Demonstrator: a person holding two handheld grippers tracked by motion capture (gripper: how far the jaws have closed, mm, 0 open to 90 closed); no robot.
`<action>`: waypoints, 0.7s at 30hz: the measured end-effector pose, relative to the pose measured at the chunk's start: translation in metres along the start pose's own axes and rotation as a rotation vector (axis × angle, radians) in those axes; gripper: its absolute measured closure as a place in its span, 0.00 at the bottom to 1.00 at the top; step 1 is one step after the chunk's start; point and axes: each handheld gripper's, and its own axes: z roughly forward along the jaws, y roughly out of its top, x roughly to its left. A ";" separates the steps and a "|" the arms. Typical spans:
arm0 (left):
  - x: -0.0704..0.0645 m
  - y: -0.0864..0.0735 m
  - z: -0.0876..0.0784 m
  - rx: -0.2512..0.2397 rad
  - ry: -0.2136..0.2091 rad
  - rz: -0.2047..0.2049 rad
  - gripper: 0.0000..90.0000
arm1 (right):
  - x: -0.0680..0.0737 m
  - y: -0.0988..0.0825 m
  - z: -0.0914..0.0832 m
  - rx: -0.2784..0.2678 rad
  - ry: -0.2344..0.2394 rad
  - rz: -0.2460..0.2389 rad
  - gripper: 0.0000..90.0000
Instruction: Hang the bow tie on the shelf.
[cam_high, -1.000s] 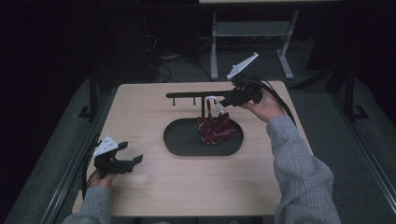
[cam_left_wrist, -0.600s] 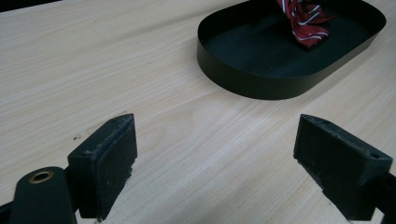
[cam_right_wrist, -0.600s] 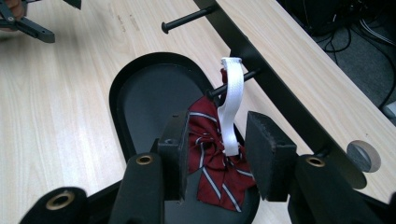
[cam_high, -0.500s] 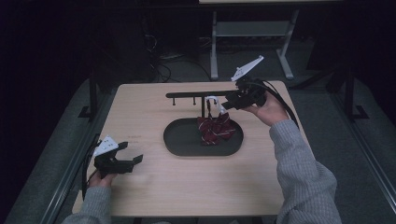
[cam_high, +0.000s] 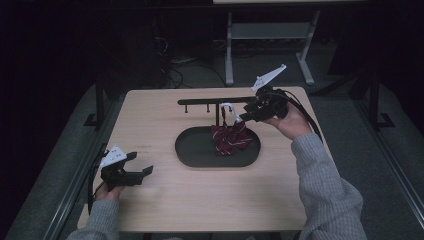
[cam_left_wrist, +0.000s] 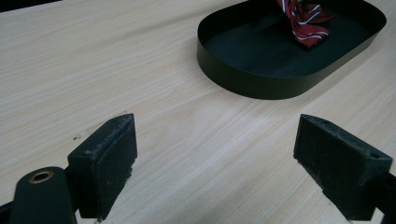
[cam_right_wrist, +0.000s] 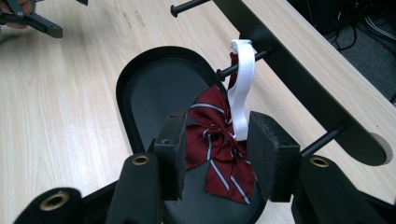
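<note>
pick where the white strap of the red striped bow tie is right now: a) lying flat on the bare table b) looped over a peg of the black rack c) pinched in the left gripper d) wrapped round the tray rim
b: in the right gripper view the white strap rises from the bow tie and loops over a peg of the black rack, above the tray.

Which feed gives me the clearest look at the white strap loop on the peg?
The right gripper view: the white strap loop hangs over a black rack peg, close up. The high view shows it small; the left gripper view catches the red striped bow tie below it.
</note>
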 end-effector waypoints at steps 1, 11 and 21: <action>0.000 0.000 0.000 0.000 -0.001 0.000 0.14 | 0.000 -0.001 0.000 0.000 0.001 0.004 0.64; 0.000 0.000 0.000 -0.002 -0.002 0.001 0.14 | 0.001 -0.008 -0.001 -0.009 0.004 0.004 0.63; 0.000 0.000 0.000 -0.002 -0.002 0.006 0.14 | 0.003 -0.017 -0.002 -0.011 0.015 0.024 0.62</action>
